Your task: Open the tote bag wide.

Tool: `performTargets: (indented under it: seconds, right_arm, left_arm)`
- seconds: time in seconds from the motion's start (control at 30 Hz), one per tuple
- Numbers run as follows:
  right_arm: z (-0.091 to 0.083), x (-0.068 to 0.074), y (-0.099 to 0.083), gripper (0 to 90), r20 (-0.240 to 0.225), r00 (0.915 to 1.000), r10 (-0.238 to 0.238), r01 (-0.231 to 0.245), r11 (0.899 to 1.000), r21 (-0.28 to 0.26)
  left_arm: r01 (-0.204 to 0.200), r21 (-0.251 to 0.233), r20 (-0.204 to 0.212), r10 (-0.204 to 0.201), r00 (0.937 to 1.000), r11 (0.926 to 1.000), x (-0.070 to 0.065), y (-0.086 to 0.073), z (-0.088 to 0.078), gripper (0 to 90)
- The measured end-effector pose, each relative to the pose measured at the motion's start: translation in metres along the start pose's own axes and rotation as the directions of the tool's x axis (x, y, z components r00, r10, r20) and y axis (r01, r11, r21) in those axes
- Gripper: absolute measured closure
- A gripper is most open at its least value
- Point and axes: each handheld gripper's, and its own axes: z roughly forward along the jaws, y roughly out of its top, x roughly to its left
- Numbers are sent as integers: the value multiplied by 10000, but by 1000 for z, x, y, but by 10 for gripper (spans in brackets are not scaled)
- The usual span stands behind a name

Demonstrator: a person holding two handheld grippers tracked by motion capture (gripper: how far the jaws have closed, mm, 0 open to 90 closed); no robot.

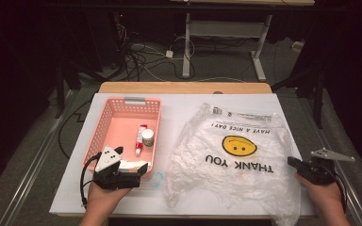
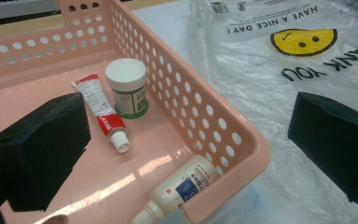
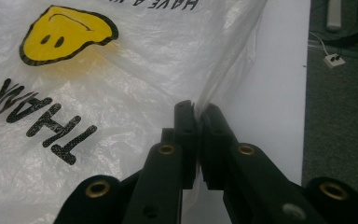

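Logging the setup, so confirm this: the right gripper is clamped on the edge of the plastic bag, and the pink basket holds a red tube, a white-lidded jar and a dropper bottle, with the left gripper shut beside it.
One detail is off: the left gripper is open, its jaws wide apart in the left gripper view, straddling the pink basket wall. The rest holds: right gripper clamped on the plastic bag edge; red tube, white-lidded jar, dropper bottle inside.

The high view looks forward and down over the whole counter. The left gripper view sits close above the pink basket, facing the plastic bag. The right gripper view looks closely along its jaws at that same bag.
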Motion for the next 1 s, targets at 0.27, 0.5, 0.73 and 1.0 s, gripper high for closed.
performTargets:
  seconds: [0.27,0.5,0.73,1.0]
  right_arm:
    - [-28,27,-28,806,-741,9968,-307,323,9993,212]
    - [-50,24,-19,601,-574,9976,-389,328,9940,-1043]
    - [-57,11,-5,549,-385,9981,-477,400,9825,-1817]
    - [-22,6,28,486,-672,9959,-599,470,9828,-1788]
  left_arm:
    - [-445,20,126,444,9989,9990,0,4,5,0]
    - [-566,95,96,565,9984,9984,-2,4,7,0]
    - [-522,-54,35,522,9986,9986,-2,0,1,0]
    - [-324,-39,45,325,9995,9995,-2,-2,2,0]
